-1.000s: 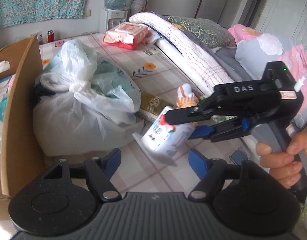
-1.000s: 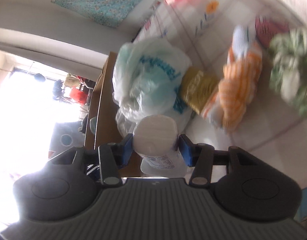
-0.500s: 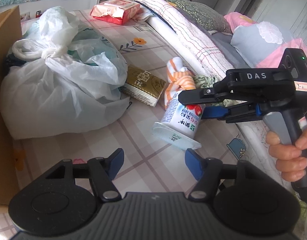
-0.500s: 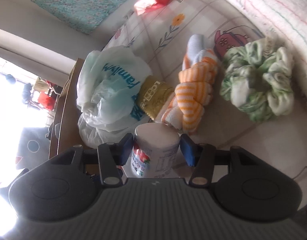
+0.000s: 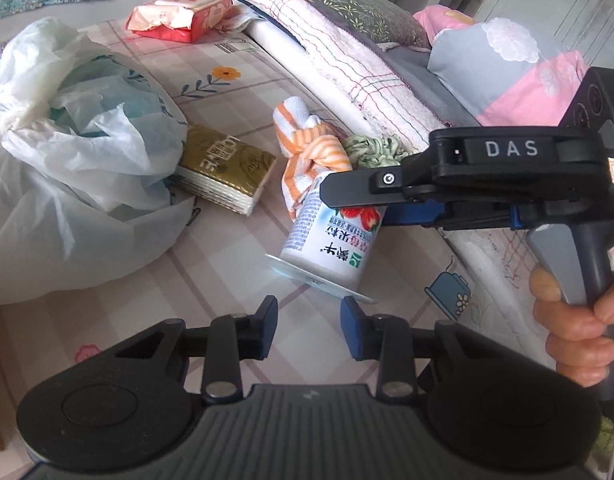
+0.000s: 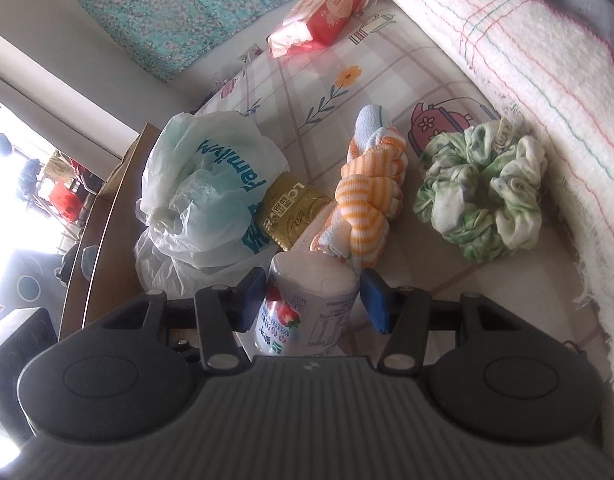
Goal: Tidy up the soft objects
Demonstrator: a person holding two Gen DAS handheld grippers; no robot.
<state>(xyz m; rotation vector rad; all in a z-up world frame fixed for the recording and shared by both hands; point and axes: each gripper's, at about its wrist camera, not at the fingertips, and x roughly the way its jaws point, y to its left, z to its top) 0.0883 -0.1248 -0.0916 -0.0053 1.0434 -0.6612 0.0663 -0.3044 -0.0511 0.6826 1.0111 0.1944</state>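
Observation:
A white strawberry yoghurt cup (image 5: 327, 248) hangs tilted over the bed sheet, its lid end down. My right gripper (image 5: 355, 204) is shut on its upper body; in the right wrist view the cup (image 6: 307, 312) sits between the blue pads of that gripper (image 6: 313, 292). My left gripper (image 5: 309, 318) is just below the cup's lid rim, jaws closing, nothing between them. Behind the cup lie a knotted orange-striped towel (image 5: 307, 152) (image 6: 367, 200) and a green scrunchie (image 5: 371, 148) (image 6: 479, 196).
A tied white plastic bag (image 5: 75, 152) fills the left, with a gold tissue pack (image 5: 227, 168) beside it. A red wipes pack (image 5: 183, 16) lies further back. A folded blanket (image 5: 347, 60) and pillows (image 5: 507, 60) line the right. A cardboard box (image 6: 107, 216) stands beyond the bag.
My left gripper has sunk toward the cup and its jaws have narrowed. The right gripper has rolled, swinging the held cup from lying sideways to lid end down.

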